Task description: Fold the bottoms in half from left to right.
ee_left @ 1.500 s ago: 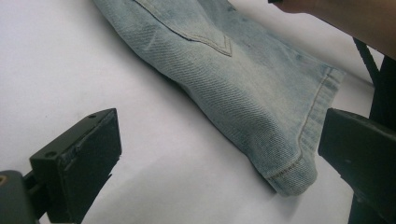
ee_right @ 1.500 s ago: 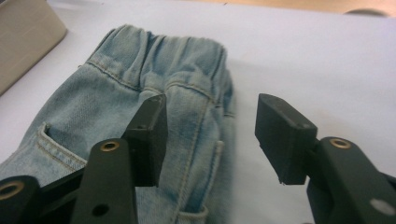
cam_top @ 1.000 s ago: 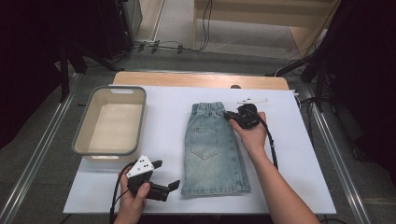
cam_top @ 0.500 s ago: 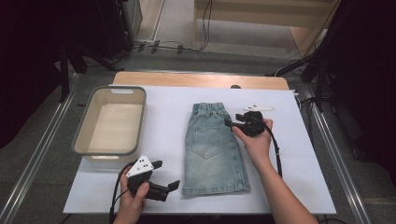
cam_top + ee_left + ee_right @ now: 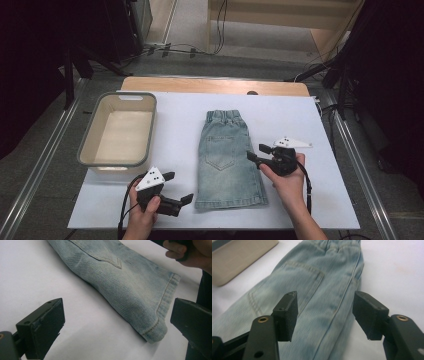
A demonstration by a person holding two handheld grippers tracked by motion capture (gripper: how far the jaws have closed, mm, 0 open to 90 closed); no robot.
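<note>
On the white table sheet (image 5: 320, 120) lay the folded denim shorts (image 5: 227, 162), waistband toward the far edge and hem toward us, so their long axis ran straight away from our side of the table. To their left stood the grey-rimmed tub (image 5: 85, 142), well apart from the cloth.

We held the right gripper (image 5: 256, 154) at the shorts' right edge, about halfway along their length, pointed leftward across that axis. Its jaws stood apart with nothing between them; in the right gripper view the right gripper (image 5: 325, 315) looked along the denim (image 5: 312, 290), the side seam running up between the two pads, though we could not tell whether either pad touched the cloth.

We held the left gripper (image 5: 180, 187) low near the table's front edge, just left of the hem corner, its jaws likewise spread wide and empty. From the left gripper view, the left gripper (image 5: 117, 322) faced the near hem corner (image 5: 156, 333), which lay just ahead and a little right of centre.

We judged both grippers close, the right one being nearer the shorts' middle, the left one nearer the hem. Any next grasp would turn on that: hem corner ahead of the left, side edge ahead of the right.
</note>
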